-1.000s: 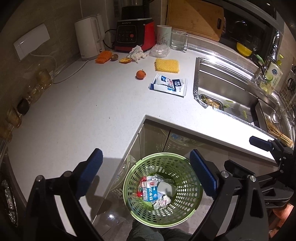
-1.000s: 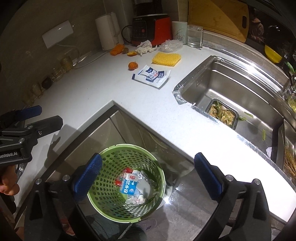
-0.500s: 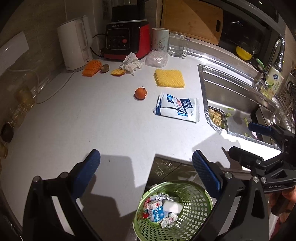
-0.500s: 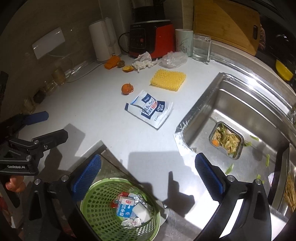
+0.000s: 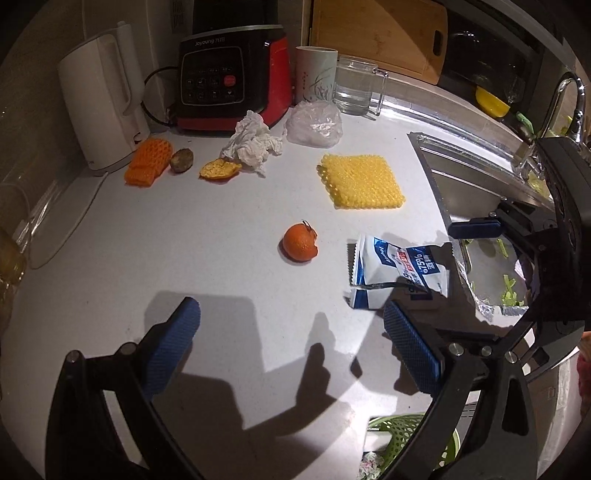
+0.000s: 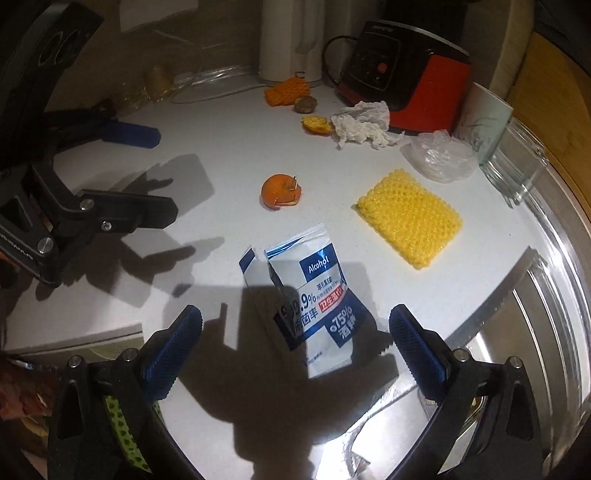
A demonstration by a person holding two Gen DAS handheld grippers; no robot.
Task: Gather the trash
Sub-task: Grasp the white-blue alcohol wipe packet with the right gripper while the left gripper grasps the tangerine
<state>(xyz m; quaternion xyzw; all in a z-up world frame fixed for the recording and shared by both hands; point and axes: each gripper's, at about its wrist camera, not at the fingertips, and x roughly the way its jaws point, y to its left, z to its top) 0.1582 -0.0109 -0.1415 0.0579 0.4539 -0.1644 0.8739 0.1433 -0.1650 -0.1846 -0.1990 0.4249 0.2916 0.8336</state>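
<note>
One white desk [image 5: 110, 258], L-shaped edge, with one steel sink [image 5: 480, 173] set into it at the right. Along the back wall: one wooden cutting board [image 5: 376, 33], one white kettle [image 5: 99, 103], one red-and-black blender base [image 5: 232, 77], one ceramic cup [image 5: 314, 74], one glass mug [image 5: 356, 86]. One green perforated basket [image 5: 402, 439] shows below the desk edge, mostly hidden behind the left hand-held gripper [image 5: 291, 350]; its contents can't be made out. Two hand-held grippers: the left one hovers over bare desk, jaws spread wide, nothing between the blue pads; the right hand-held gripper [image 6: 295, 347] is likewise released and empty, its pads straddling the near end of the wipes packet without touching it. Trash on the desk, counted: one torn blue-and-white alcohol wipes packet [image 6: 314, 295] lying flat near the sink corner; one yellow foam net [image 5: 360, 181] beyond it; one crumpled clear plastic bag [image 5: 314, 125] in front of the cup; one crumpled white tissue [image 5: 251, 144] by the blender; one orange foam net [image 5: 147, 162] at the kettle's foot; one partly peeled orange [image 5: 299, 243] alone mid-desk; one piece of orange peel [image 5: 219, 170] touching the tissue; one small brown fruit [image 5: 181, 159] between peel and orange net.
</note>
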